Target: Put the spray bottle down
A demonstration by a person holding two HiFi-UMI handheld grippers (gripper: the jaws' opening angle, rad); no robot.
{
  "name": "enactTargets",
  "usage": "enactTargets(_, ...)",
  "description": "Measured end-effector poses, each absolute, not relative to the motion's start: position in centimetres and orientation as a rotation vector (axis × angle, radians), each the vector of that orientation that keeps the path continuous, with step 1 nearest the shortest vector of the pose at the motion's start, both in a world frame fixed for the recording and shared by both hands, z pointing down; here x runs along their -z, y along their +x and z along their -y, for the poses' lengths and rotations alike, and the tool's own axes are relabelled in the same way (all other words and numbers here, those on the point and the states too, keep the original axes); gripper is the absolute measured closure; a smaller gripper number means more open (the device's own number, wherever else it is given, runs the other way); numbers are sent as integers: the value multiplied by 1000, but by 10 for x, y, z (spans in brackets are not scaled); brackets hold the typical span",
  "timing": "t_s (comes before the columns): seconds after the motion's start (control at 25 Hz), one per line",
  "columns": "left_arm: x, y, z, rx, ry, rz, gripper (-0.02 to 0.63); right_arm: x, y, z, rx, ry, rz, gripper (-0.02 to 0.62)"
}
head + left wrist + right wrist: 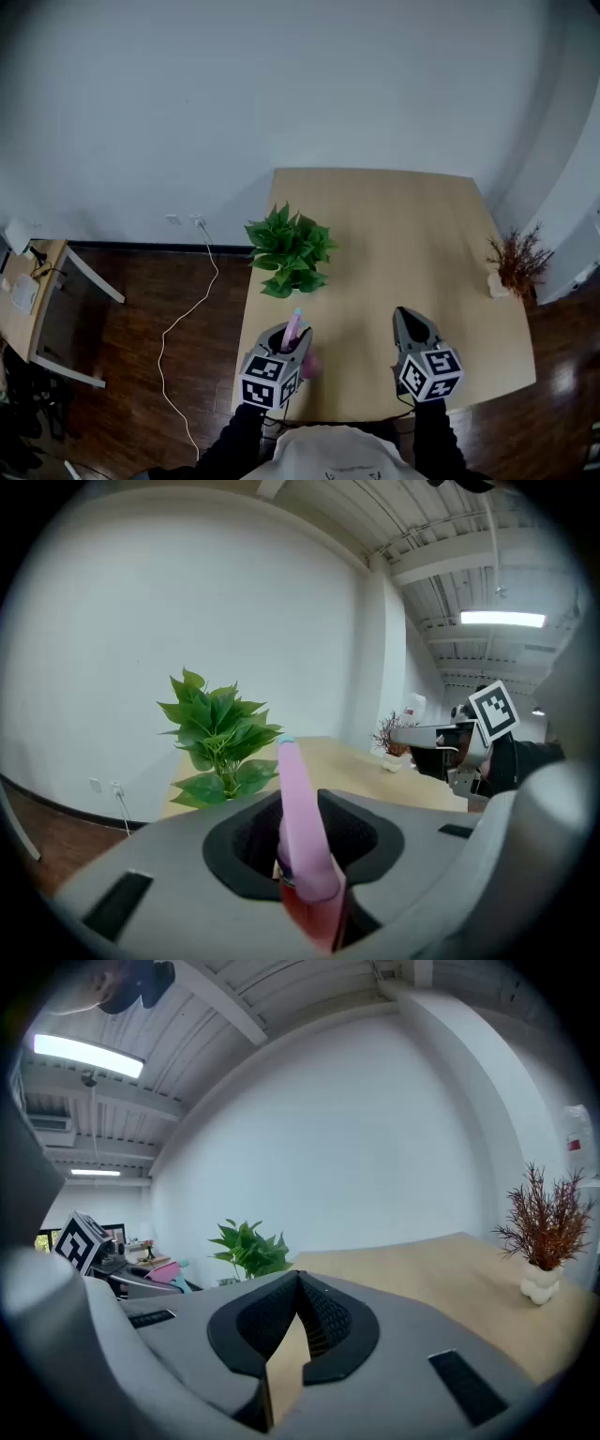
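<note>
A pink spray bottle (294, 327) sticks up between the jaws of my left gripper (290, 334), which is shut on it near the wooden table's (394, 225) front left corner. In the left gripper view the pink neck (298, 808) rises between the dark pads, with a red part below it. Whether the bottle touches the table is hidden. My right gripper (409, 319) hovers over the front of the table, a short way to the right. It is shut, its tips (298, 1279) meeting with nothing between them.
A leafy green potted plant (289, 251) stands on the table just beyond the left gripper. A dried reddish sprig in a white vase (514, 262) sits at the right edge. A white cable (187, 319) trails on the dark floor, beside a small side table (28, 291).
</note>
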State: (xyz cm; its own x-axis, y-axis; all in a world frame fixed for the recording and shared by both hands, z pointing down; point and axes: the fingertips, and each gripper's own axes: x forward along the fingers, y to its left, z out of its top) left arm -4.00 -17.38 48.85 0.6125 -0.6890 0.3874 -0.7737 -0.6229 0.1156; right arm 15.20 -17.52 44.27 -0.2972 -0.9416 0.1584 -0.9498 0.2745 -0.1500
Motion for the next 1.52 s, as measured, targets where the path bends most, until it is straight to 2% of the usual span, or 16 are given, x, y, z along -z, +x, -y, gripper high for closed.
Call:
enactTargets(0.88,-510,-95,233,-515,2506,1520,479,-449,150,173,-338,1834,2462,614)
enactTargets(1.52,-527,-91,261,-462,2548,1676,477,-451,156,175,-335,1838,2444,614)
